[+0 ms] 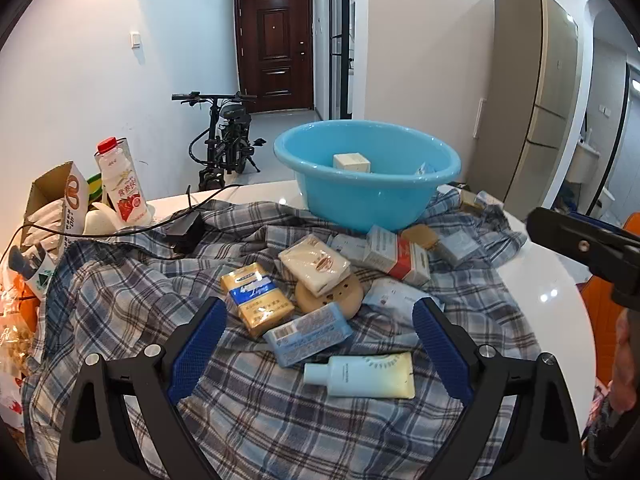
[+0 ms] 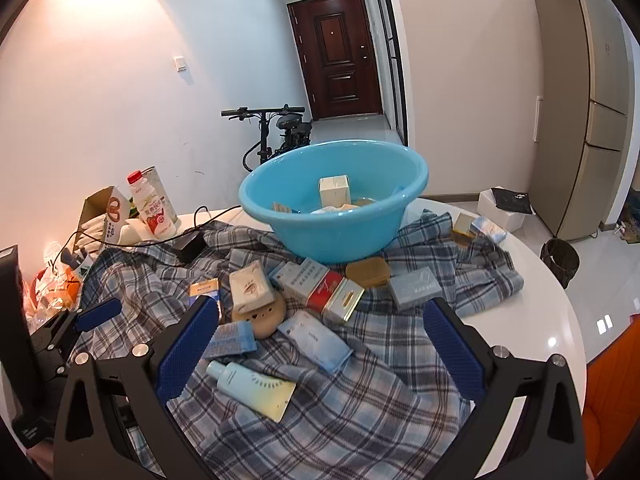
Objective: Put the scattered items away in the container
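Observation:
A light blue basin (image 1: 360, 196) (image 2: 328, 236) stands at the back of a plaid cloth (image 1: 280, 420), with a cream box (image 1: 352, 162) (image 2: 334, 190) and other small packs inside. In front of it lie a yellow-blue pack (image 1: 256, 296), a tissue pack (image 1: 316, 264) on a tan disc (image 1: 340, 296), a blue wrapped pack (image 1: 308, 334), a pale tube (image 1: 360, 376) (image 2: 252, 386), a red-white carton (image 1: 396, 260) (image 2: 324, 284) and a pale blue pouch (image 2: 316, 338). My left gripper (image 1: 320, 306) and right gripper (image 2: 322, 306) both hover open above the pile, holding nothing.
A red-capped drink bottle (image 1: 120, 184), an open cardboard box (image 1: 56, 204) and a black adapter with cable (image 1: 184, 228) crowd the left. The round white table (image 1: 540, 288) shows on the right. More small boxes (image 2: 480, 226) sit at the cloth's far right. A dark bin (image 2: 560, 258) stands on the floor.

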Demonstrator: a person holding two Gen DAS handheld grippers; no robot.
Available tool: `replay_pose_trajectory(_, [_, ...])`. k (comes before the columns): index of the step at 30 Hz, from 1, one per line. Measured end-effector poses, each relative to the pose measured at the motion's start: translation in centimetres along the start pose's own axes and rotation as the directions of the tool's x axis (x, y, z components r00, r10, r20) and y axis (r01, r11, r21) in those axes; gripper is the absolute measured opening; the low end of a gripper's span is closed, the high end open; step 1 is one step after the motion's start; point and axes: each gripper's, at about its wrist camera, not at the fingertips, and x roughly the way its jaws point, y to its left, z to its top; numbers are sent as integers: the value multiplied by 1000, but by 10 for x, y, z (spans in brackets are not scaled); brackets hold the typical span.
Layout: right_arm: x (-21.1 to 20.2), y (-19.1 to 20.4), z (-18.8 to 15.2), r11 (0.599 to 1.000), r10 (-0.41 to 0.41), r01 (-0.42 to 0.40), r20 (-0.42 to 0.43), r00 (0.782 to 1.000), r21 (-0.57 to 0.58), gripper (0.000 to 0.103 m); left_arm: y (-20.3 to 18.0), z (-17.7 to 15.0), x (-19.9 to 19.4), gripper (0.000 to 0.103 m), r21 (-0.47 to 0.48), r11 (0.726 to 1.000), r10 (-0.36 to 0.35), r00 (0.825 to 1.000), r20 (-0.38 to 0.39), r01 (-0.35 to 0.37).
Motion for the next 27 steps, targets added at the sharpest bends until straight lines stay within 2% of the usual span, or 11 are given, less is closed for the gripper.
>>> replay_pose_trajectory(6, [-8,6,-20,1000,4,-4,-2,1000,-13,102,-5,-13,-8,96,18,1000,-21,1000,-1,21])
replay_pose_trajectory(11, [-7,13,-39,996,-56,56,-5,998,-67,102,-16,-29,-13,96,73,997,-15,1000,-4,15])
replay_pose_trajectory(16, [-11,16,-57,996,-61,62,6,998,-71,102,-16,-43,-18,96,57,998,-36,999,3,35])
replay_pose_trajectory(23, [-4,23,-79,993,-70,68,-19,997,-92,102,-20,-65,-8,96,67,996,-49,998,-45,52])
replay_pose_trajectory(27, [-10,21,-91,997,-40,40,0,999,-63,102,-17,-72,-11,96,38,998,-57,998,-35,58])
